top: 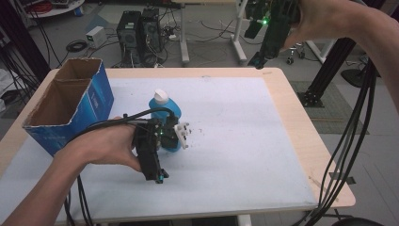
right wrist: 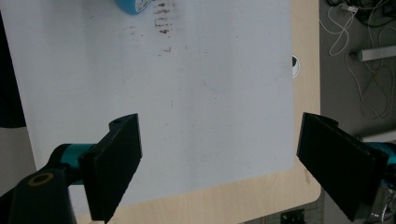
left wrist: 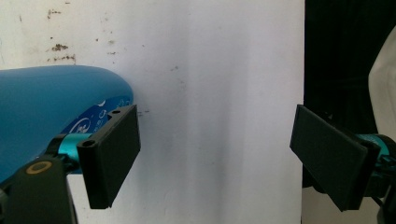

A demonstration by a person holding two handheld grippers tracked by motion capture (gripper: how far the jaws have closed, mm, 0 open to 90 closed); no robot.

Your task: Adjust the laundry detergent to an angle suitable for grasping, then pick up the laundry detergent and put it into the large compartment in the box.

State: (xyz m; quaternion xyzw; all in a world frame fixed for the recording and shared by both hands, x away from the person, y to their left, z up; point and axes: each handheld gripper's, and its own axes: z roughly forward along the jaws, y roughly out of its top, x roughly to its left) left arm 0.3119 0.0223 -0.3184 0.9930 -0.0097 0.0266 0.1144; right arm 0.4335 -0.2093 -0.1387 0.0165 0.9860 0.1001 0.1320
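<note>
Black grippers [top: 153, 146] with flat black fingers [left wrist: 114, 156], teal fittings, black cables.

Even indoor light, soft low-resolution blur.

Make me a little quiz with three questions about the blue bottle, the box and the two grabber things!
1. True or false: the blue bottle is inside the cardboard box.
2. Which gripper is down beside the bottle? A) the left gripper B) the right gripper C) both
3. Fill in the word: the bottle's cap is ____ in colour.

Key:
1. False. The bottle lies on the white mat, to the right of the box in the high view.
2. A. The left gripper is low by the bottle with its jaws apart and nothing between them; the right gripper is held up high over the table's far edge.
3. White.
</note>
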